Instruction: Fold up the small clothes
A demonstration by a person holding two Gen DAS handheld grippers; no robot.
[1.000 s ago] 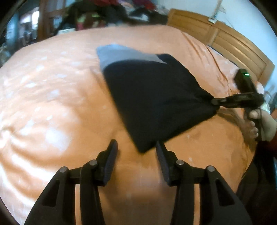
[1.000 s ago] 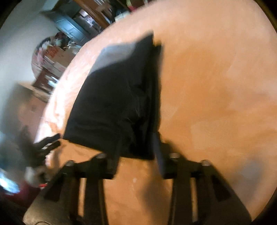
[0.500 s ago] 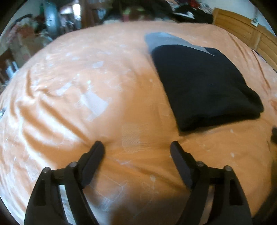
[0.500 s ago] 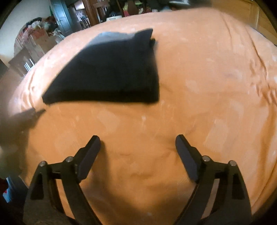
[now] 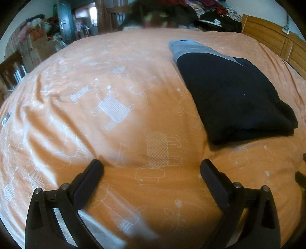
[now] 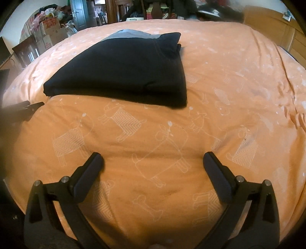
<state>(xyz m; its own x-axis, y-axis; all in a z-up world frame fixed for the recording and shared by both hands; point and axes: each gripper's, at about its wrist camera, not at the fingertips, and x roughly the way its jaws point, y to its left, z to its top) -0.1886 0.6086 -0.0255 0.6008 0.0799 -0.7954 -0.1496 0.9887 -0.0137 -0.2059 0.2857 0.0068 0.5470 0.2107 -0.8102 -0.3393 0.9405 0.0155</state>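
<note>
A dark navy garment (image 5: 231, 93) with a grey band at its far end lies folded flat on the orange bedspread (image 5: 118, 107), right of centre in the left wrist view. My left gripper (image 5: 152, 166) is open, low over bare bedspread, short of the garment and to its left. In the right wrist view the same folded garment (image 6: 126, 69) lies ahead and to the left. My right gripper (image 6: 154, 159) is open and holds nothing, well short of the garment's near edge. The tip of the left gripper (image 6: 30, 107) shows at the left edge there.
The orange bedspread (image 6: 220, 80) with white animal drawings is wrinkled at the left and right sides. A wooden headboard (image 5: 275, 42) runs along the far right. Piled clothes (image 5: 191, 11) lie beyond the bed, and boxes (image 5: 36, 47) and a door stand at the far left.
A second ago both grippers were narrow at the garment's near edge, the right one pinching its corner. Both have let go, opened wide and pulled back; the garment now lies folded flat.
</note>
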